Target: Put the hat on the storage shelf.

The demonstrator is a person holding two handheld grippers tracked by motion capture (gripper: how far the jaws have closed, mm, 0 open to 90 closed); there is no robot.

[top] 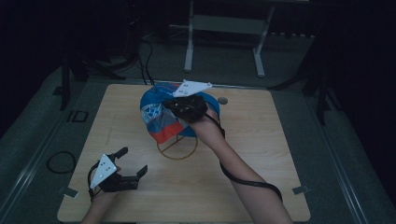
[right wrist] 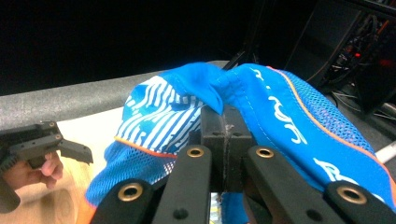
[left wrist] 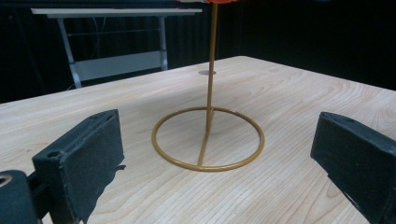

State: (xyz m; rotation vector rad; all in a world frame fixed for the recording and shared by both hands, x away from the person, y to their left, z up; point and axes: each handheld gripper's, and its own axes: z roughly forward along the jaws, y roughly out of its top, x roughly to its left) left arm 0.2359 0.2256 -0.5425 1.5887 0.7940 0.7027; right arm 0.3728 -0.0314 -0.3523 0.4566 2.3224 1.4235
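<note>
The high view looks forward and down over the pale wooden table (top: 261,154). Both gripper views sit low and close; the left one shares the thin gold wire stand (left wrist: 208,140) (top: 177,147) with it.

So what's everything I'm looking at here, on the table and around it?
cap: one, blue with white stripes and an orange edge, on top of the stand near the table's middle, pinched by the right gripper
stand: one, golden wire ring base with an upright rod, mid-table
table: one, light wood, centre of the room
white frame: one, on the floor beyond the table
cables: black, on the floor at the far left
left gripper: one, black with a grey plate, jaws open, near the table's front left corner
right gripper: one, black with a grey plate, jaws shut on the cap's fabric
forearms: two, entering from the bottom edge
</note>
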